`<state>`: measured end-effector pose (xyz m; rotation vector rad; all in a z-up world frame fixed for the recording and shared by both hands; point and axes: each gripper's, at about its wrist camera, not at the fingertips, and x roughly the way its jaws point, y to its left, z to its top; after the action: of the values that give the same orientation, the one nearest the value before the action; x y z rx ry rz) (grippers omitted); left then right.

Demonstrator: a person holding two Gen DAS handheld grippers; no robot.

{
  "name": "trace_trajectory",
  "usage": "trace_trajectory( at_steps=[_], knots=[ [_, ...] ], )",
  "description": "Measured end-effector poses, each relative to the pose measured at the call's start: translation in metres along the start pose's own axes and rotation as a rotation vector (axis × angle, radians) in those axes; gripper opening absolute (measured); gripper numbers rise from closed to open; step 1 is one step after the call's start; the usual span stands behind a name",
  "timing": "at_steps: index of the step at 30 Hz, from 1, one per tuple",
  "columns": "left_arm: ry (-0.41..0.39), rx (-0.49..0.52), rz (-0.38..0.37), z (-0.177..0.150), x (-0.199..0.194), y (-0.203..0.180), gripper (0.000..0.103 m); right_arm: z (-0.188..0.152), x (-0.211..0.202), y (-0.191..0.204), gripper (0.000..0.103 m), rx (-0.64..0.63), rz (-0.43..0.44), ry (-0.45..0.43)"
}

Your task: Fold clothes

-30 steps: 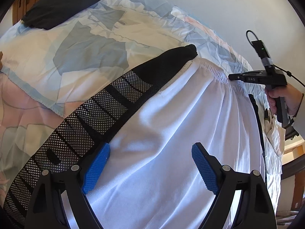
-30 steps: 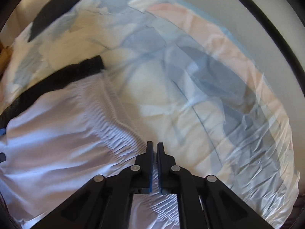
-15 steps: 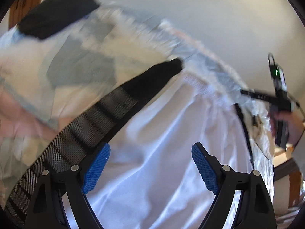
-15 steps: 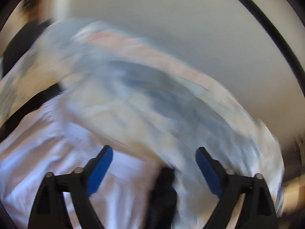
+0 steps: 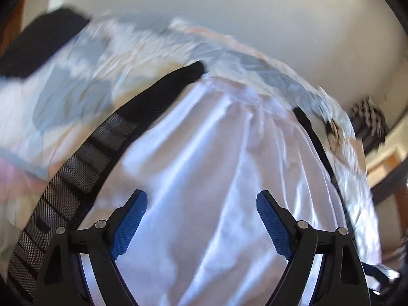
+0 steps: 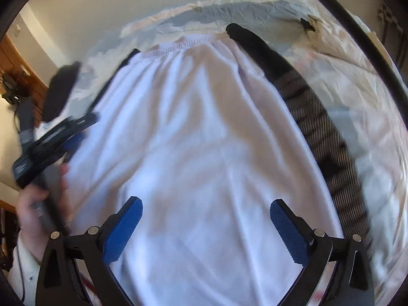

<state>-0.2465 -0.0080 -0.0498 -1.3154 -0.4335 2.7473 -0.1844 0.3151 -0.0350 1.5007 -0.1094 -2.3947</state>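
Note:
White shorts with black mesh side stripes lie flat on a patterned bedspread, elastic waistband at the far end. My left gripper hovers open over the white cloth, nothing between its blue pads. In the right wrist view the same shorts fill the middle, one mesh stripe along their right side. My right gripper is above the cloth with its jaws opening and nothing between them. At the left edge of that view a hand holds the left gripper.
A black garment lies at the bed's far left corner, also visible as the black garment in the right view. A plain wall runs behind the bed. Wooden furniture stands at the left, a checkered object beyond the bed's right end.
The right gripper, shut at the waistband before, has opened and swung fast to the shorts' near end, leaving the left wrist view. The left gripper shifted slightly and stayed open.

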Motion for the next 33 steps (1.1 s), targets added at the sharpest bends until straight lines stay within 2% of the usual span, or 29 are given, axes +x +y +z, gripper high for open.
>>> trace_trajectory(
  at_steps=[2,5,7,8,9,10,11,12,14,17,18,19,20,21,23,27,29,30,31,32,33],
  knots=[
    [0.012,0.057,0.032,-0.005,-0.003,-0.014,0.087,-0.009,-0.001,0.004,0.102,0.007,-0.081,-0.050],
    [0.031,0.127,0.100,-0.016,-0.011,-0.027,0.087,-0.021,0.004,0.003,0.099,0.077,-0.064,-0.076],
    [0.032,0.154,0.148,-0.026,-0.029,-0.025,0.087,-0.034,0.006,0.002,0.099,0.102,-0.084,-0.045],
    [0.040,0.189,0.157,-0.032,-0.038,-0.022,0.087,-0.039,0.011,0.003,0.097,0.094,-0.066,-0.010],
    [0.054,0.265,0.123,-0.039,-0.049,-0.017,0.087,-0.040,0.016,0.004,0.097,0.085,-0.043,0.017],
    [0.070,0.316,0.102,-0.046,-0.059,-0.011,0.087,-0.042,0.020,0.004,0.092,0.092,-0.022,0.041],
    [0.089,0.315,0.105,-0.053,-0.069,-0.004,0.087,-0.042,0.021,0.002,0.082,0.112,-0.006,0.045],
    [0.107,0.310,0.110,-0.061,-0.082,0.004,0.087,-0.042,0.020,0.000,0.081,0.136,0.007,0.039],
    [0.151,0.334,0.151,-0.077,-0.094,0.016,0.087,-0.043,0.019,-0.001,0.083,0.147,0.034,0.047],
    [0.273,0.382,0.235,-0.113,-0.097,0.038,0.087,-0.050,0.035,-0.002,0.081,0.139,-0.034,0.159],
    [0.326,0.368,0.256,-0.124,-0.095,0.048,0.087,-0.054,0.044,-0.004,0.081,0.147,-0.076,0.217],
    [0.402,0.293,0.264,-0.131,-0.086,0.064,0.087,-0.057,0.051,-0.006,0.082,0.154,-0.102,0.270],
    [0.470,0.230,0.268,-0.138,-0.078,0.079,0.088,-0.059,0.052,-0.007,0.083,0.149,-0.110,0.286],
    [0.501,0.202,0.261,-0.141,-0.076,0.087,0.090,-0.060,0.051,-0.007,0.084,0.138,-0.142,0.302],
    [0.504,0.197,0.269,-0.138,-0.083,0.091,0.090,-0.066,0.048,-0.008,0.090,0.127,-0.231,0.356],
    [0.563,0.155,0.340,-0.147,-0.091,0.105,0.092,-0.076,0.045,-0.019,0.094,0.155,-0.300,0.435],
    [0.537,0.151,0.362,-0.145,-0.098,0.103,0.092,-0.075,0.038,-0.021,0.090,0.158,-0.272,0.415],
    [0.487,0.142,0.343,-0.140,-0.108,0.101,0.092,-0.072,0.028,-0.021,0.089,0.167,-0.208,0.370],
    [0.413,0.128,0.293,-0.132,-0.122,0.098,0.092,-0.068,0.014,-0.021,0.089,0.180,-0.126,0.306],
    [0.344,0.122,0.253,-0.124,-0.136,0.096,0.092,-0.065,-0.001,-0.022,0.093,0.194,-0.041,0.238],
    [0.278,0.126,0.231,-0.116,-0.147,0.094,0.092,-0.062,-0.014,-0.024,0.097,0.199,0.005,0.177]
  ],
)
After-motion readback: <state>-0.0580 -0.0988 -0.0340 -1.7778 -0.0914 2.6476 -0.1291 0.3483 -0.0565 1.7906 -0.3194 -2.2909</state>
